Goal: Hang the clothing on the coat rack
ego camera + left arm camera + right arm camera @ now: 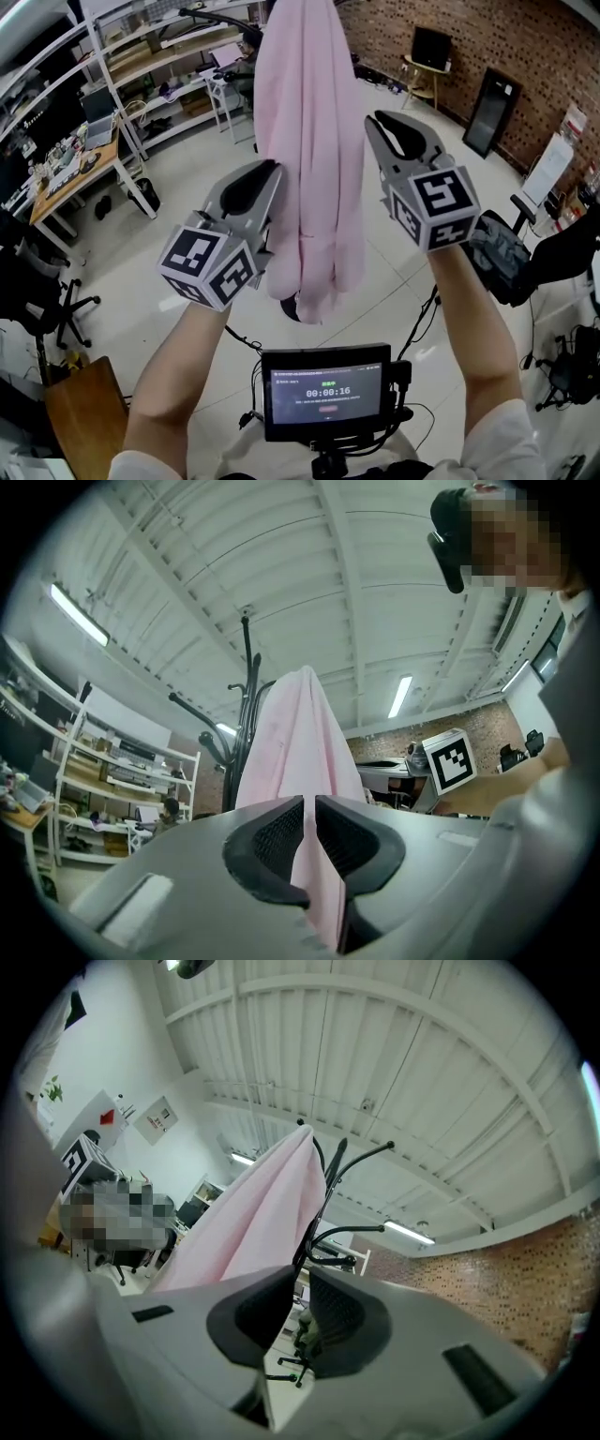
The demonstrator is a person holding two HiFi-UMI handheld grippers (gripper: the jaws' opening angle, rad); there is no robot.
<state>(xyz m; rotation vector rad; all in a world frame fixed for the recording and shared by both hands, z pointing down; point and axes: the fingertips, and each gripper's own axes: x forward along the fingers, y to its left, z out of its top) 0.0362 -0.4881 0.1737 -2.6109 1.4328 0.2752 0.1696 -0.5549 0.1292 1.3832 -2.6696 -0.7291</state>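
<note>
A pink garment point(305, 141) hangs draped over the top of a black coat rack point(248, 667), whose hooks stick out beside the cloth point(342, 1162). My left gripper point(267, 173) is at the garment's left edge, about halfway down. Its jaws stand slightly apart, and pink cloth point(295, 742) shows in the narrow gap of the left gripper point(309, 803). My right gripper point(380, 127) is just right of the garment and a little higher. The right gripper point(298, 1283) has its jaws slightly apart with nothing between them; only the room shows through. The garment point(253, 1222) hangs to its left.
A small screen on a stand point(326, 392) sits right below my arms. White shelving point(159, 56) and a desk point(75, 178) line the left side. A black office chair point(497, 253) stands at right, with a brick wall point(487, 37) behind it. A wooden chair point(84, 412) is at lower left.
</note>
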